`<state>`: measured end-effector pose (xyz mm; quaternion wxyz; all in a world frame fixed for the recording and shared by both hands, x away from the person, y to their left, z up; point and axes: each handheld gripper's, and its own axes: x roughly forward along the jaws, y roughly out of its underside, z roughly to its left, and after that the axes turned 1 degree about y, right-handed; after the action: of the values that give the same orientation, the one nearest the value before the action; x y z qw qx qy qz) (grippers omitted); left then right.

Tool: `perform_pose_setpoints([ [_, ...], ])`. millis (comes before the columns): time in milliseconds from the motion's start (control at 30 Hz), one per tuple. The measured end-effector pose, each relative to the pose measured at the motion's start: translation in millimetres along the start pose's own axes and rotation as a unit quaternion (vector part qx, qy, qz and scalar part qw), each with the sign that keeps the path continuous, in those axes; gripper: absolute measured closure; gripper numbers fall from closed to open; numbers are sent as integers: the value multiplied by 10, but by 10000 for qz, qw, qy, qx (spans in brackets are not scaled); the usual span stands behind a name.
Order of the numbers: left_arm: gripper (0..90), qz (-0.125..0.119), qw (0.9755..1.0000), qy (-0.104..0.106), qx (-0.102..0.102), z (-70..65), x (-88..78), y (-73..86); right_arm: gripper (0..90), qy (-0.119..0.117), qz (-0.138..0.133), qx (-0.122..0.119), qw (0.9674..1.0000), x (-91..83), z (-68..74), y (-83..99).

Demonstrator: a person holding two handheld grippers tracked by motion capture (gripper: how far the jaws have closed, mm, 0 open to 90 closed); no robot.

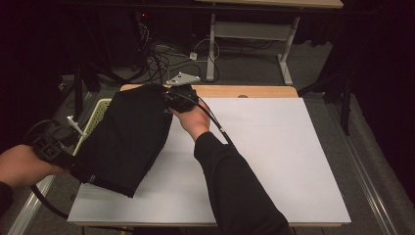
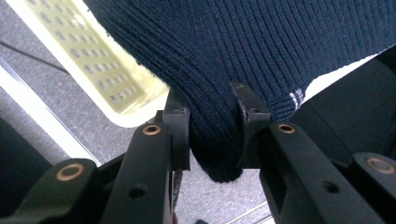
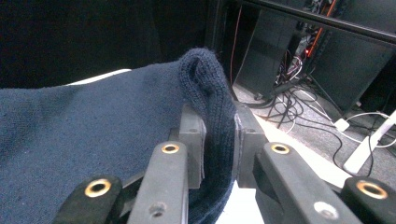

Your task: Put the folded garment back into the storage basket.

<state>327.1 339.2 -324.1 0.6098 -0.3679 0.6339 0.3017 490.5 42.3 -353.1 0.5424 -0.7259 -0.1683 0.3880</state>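
Presently one dark ribbed knit garment [image 1: 128,137] hung stretched between both grippers over the table's [image 1: 274,161] left edge, above a yellow basket [image 1: 98,111]; left gripper [image 2: 212,126] pinched one corner, right gripper [image 3: 218,135] another; laying flat and folding judged outstanding.

White table top [image 1: 274,147]; pale yellow perforated basket [image 1: 99,111] at its left edge; cables [image 1: 161,56] on floor beyond.
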Motion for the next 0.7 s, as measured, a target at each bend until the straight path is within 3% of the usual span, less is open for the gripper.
perform_pose_setpoints([
  [467, 689, -209, 9988, -74, -432, 238, -52, 136, 782, -104, -60, -75, 9999, 414, 81, -259],
  [700, 688, -109, 9982, -110, -584, 311, 56, 127, 782, -126, 108, -18, 9999, 678, 127, -208],
])
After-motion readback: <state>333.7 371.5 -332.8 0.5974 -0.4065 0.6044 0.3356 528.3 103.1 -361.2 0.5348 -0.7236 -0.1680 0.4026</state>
